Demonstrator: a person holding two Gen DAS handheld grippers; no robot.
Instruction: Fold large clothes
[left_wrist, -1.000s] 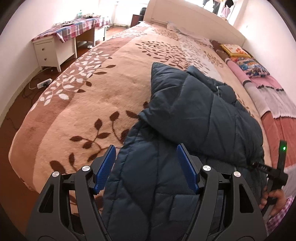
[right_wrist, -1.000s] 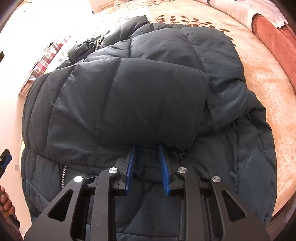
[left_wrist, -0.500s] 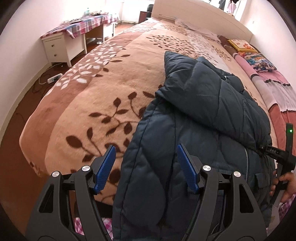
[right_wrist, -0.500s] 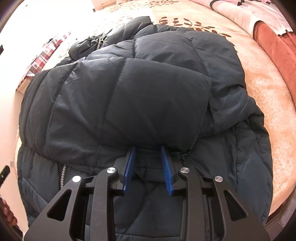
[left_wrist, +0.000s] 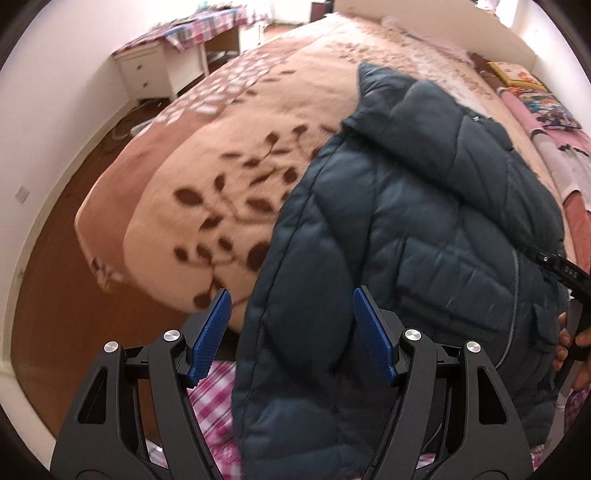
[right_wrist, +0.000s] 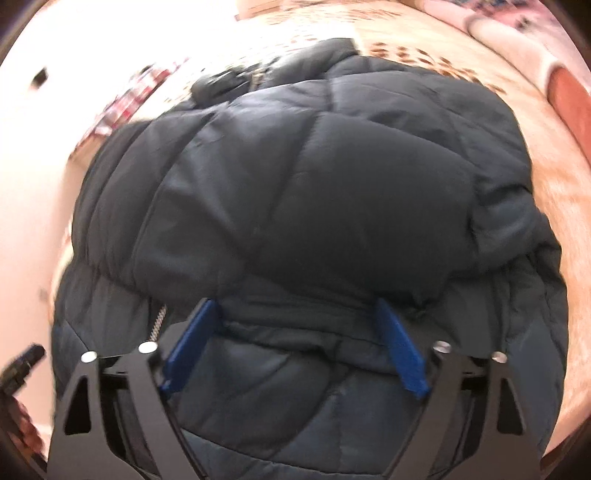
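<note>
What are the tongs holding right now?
Nothing. The right tongs have just been opening, letting go of the jacket; its fold lies loose between the pads. The left tongs are open over it too.

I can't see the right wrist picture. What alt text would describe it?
A dark blue puffer jacket lies partly folded on a bed with a peach leaf-patterned blanket, filling most of the view. The right gripper hovers over its near edge, jaws just opened wide, pinching nothing. The picture is blurred.

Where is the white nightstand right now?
In the left wrist view the white nightstand stands at the upper left, against the wall on the wooden floor, left of the bed and under a plaid cloth.
</note>
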